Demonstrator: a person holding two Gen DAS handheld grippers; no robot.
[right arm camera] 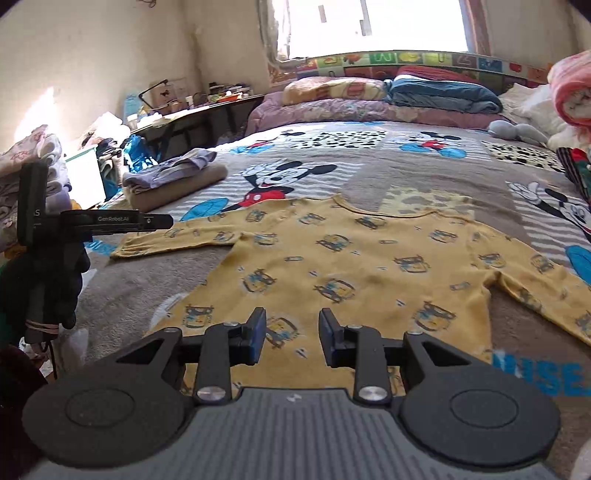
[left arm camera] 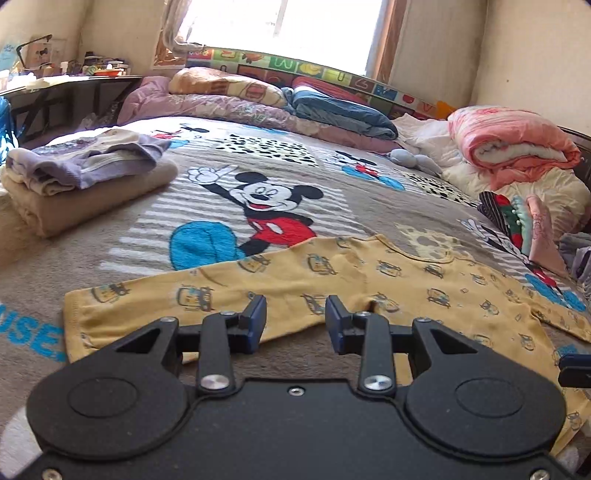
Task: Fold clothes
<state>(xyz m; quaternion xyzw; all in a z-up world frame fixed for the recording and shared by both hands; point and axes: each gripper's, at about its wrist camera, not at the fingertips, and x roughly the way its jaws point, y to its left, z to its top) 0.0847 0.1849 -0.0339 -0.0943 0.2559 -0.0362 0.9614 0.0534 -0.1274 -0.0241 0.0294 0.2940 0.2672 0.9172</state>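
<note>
Both my jaws stand parted, empty, over the yellow shirt (right arm camera: 343, 258) on the bed (right arm camera: 424, 173). Risk: sleeve (right arm camera: 177, 238) at ten o'clock bunching if grabbed unevenly.

shirt (right arm camera: 354, 258): yellow, printed with small blue cars
blanket (left arm camera: 229, 155): grey-brown, striped panels, cartoon mouse in red shorts, blue letters
folded pile (left arm camera: 85, 177): lilac on beige
quilt (left arm camera: 513, 144): pink
pads (left arm camera: 258, 321): dark blue

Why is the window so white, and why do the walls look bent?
In both wrist views the window is blown out by daylight, so nothing outside shows. The fisheye lens bows walls and the bed's blanket, darkening the corners. The yellow shirt stays fairly sharp.
</note>
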